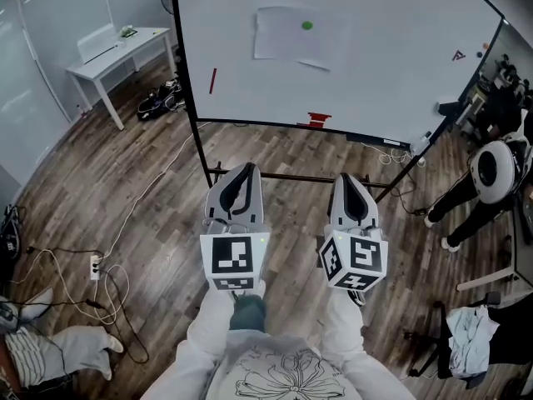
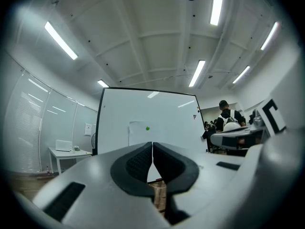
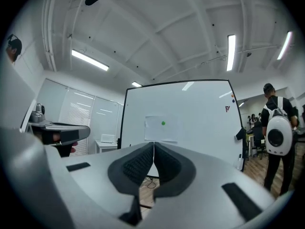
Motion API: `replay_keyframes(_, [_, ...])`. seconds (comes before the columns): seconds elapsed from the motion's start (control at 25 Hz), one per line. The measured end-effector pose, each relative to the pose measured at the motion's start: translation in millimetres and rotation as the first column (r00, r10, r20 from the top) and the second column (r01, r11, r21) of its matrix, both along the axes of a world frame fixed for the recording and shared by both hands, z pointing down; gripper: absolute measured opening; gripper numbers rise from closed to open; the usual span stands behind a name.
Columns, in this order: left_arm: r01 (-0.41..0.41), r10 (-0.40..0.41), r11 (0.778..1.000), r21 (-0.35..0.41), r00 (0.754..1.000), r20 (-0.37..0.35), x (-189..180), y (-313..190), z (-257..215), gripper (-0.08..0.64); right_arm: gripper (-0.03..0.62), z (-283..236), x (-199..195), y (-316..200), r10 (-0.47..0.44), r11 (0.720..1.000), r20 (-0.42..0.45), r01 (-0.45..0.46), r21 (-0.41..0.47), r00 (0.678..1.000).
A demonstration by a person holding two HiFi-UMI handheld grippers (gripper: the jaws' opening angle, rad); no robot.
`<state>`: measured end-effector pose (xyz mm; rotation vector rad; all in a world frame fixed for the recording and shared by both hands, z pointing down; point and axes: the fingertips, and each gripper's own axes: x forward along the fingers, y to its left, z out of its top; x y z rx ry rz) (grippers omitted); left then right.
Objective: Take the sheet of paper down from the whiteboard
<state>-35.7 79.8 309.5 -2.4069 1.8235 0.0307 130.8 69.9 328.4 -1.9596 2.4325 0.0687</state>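
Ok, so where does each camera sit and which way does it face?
Head view: on the person's head, steeply down at left claw, right claw, whiteboard; sleeves show.
Left gripper view: on that claw, level along its shut jaws toward the whiteboard.
Right gripper view: on that claw, likewise.
Shared: the sheet of paper with its green magnet.

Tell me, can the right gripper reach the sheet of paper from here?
Not yet, probably: the right gripper is shut and held short of the whiteboard. Nothing blocks the way to the sheet of paper under its green magnet, so stepping closer should do.
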Motion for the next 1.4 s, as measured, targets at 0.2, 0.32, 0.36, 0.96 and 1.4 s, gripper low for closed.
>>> replay_keyframes(0.2, [-0.016,0.016,1.0,0.004,1.0,-0.005,-6,-75,-9,0.008,0.003,-11,-7,-71,0.013,1.0,-0.011,-0.013,0.008,1.0])
replay_keyframes(0.32, [-0.022,0.022,1.0,0.01,1.0,-0.005,-12,-115,-15,0.008,0.003,-20,-14,-112,0.021,1.0,-0.016,-0.02,0.021,1.0])
replay_keyframes(0.36, [-0.024,0.024,1.0,0.012,1.0,-0.005,-15,-127,-15,0.008,0.003,-22,-16,-124,0.024,0.999,-0.019,-0.024,0.025,1.0])
replay_keyframes(0.96, [0.01,-0.01,1.0,-0.01,1.0,0.008,-27,-285,-18,0.008,0.003,-19,-12,-277,0.028,1.0,-0.045,-0.028,0.013,0.999])
replay_keyframes(1.4, [0.09,-0.09,0.996,-0.004,0.996,0.001,-9,-402,-27,0.009,0.003,-41,6,-405,-0.039,0.997,-0.064,0.043,0.063,0.997])
